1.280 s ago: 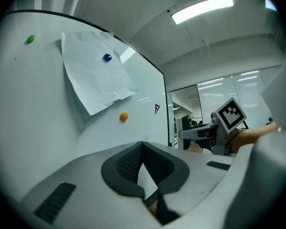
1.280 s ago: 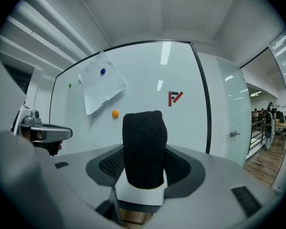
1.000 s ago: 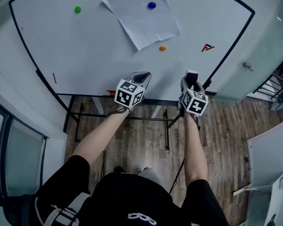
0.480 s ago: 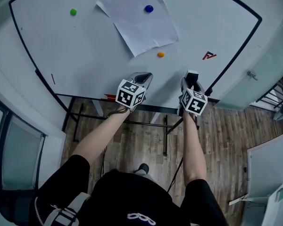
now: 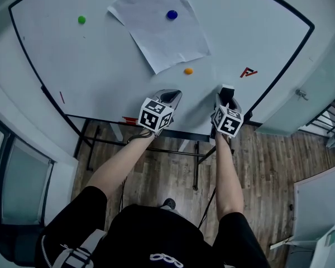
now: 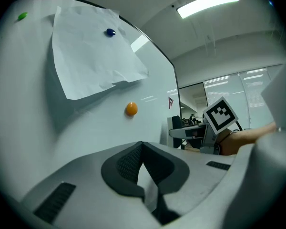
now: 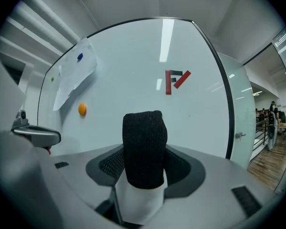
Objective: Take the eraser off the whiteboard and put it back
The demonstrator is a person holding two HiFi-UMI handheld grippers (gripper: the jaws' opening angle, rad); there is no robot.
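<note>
The eraser (image 7: 143,147), a white block with a black felt face, stands upright between the jaws of my right gripper (image 5: 226,94), which is shut on it. It points at the whiteboard (image 5: 100,66), just below the red logo (image 7: 175,80). My left gripper (image 6: 142,144) is shut with nothing in it. It sits beside the right one, facing the board under the orange magnet (image 6: 131,109). In the head view the left gripper (image 5: 170,97) is over the board's lower edge.
A sheet of paper (image 5: 159,29) hangs on the board under a blue magnet (image 5: 172,15). A green magnet (image 5: 81,20) sits far left. A red marker (image 5: 128,119) lies on the board's ledge. The board's stand and a wooden floor (image 5: 268,155) are below.
The whiteboard, with its logo and orange magnet, has drawn nearer to both grippers. The eraser stays held in the right gripper, and the left stays shut.
</note>
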